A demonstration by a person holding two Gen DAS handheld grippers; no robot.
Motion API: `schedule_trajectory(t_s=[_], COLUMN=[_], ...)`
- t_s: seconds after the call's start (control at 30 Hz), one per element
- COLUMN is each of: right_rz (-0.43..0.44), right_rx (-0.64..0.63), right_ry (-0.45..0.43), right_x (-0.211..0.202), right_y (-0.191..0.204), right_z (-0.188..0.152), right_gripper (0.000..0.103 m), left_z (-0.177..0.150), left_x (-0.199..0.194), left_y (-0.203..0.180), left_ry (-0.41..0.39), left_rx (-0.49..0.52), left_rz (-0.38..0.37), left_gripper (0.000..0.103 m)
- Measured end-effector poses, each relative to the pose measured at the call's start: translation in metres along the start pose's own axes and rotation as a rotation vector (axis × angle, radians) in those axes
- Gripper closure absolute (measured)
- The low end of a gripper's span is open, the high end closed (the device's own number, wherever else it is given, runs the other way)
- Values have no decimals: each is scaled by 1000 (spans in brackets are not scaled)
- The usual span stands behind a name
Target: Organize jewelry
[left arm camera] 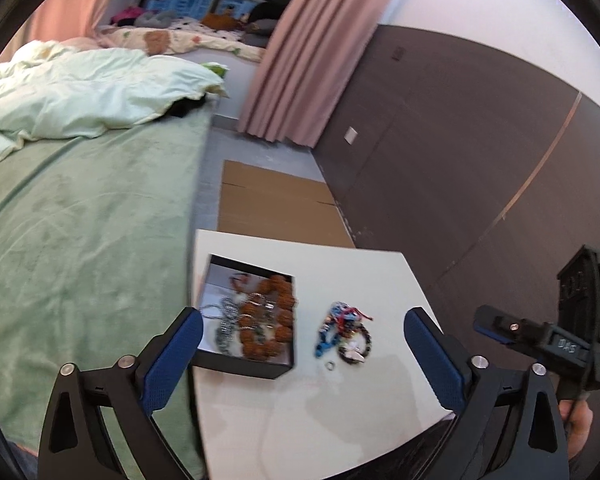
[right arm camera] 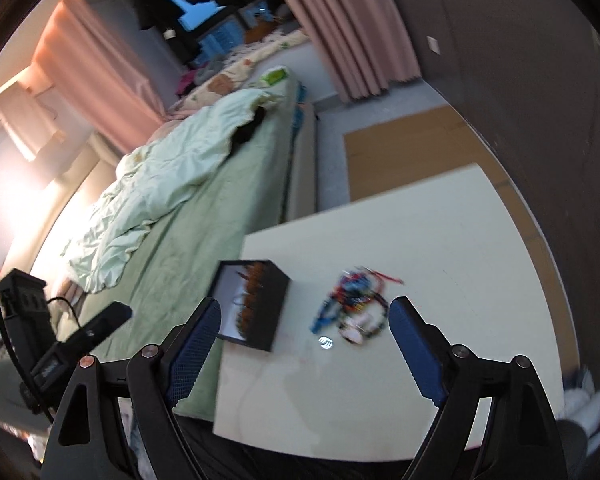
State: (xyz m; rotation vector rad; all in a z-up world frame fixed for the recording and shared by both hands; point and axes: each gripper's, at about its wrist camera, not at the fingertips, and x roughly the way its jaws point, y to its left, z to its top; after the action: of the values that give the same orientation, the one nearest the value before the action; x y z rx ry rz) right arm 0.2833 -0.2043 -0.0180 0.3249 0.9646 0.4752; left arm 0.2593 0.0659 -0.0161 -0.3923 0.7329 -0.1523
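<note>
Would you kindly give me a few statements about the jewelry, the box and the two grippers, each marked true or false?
1. The black box already holds a brown beaded bracelet. True.
2. The small silver ring lies inside the box. False: it lies on the white table, outside the box, near the colourful jewelry pile.
3. The left gripper is open and holds nothing. True.
4. The right gripper is shut on a bracelet. False: it is open and empty.
5. The box stands at the table edge nearest the green bed. True.
</note>
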Motion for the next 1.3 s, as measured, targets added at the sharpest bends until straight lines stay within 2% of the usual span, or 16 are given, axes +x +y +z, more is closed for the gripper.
schedule_trajectory(t_s=[0.13,0.33,0.47,0.63,0.9,1.3], right_rz=[-18,-15,-5,12,27,-98], right_rx=[23,47,66,71,52,-95], right_ry=[12,39,82,132,221,332], right_x=[3,11,23,42,80,142], right_y=[-22,-47,-62,-75,-79,-58], right_z=[-12,-25,-28,-29,-22,-5], right_gripper=[17,18,35,51,66,69], left_z=[-5,-12,-18,-22,-17,1], left_x=[16,39,55,74,94,97], left_y=[-18,-43,-55,-61,-58,-31], left_ry=[41,101,143,180,195,174], left_rx=[30,72,87,74,33,-36], left_rz=[-21,-26,-21,-2,45,100], left_gripper=[20,35,47,61,66,67])
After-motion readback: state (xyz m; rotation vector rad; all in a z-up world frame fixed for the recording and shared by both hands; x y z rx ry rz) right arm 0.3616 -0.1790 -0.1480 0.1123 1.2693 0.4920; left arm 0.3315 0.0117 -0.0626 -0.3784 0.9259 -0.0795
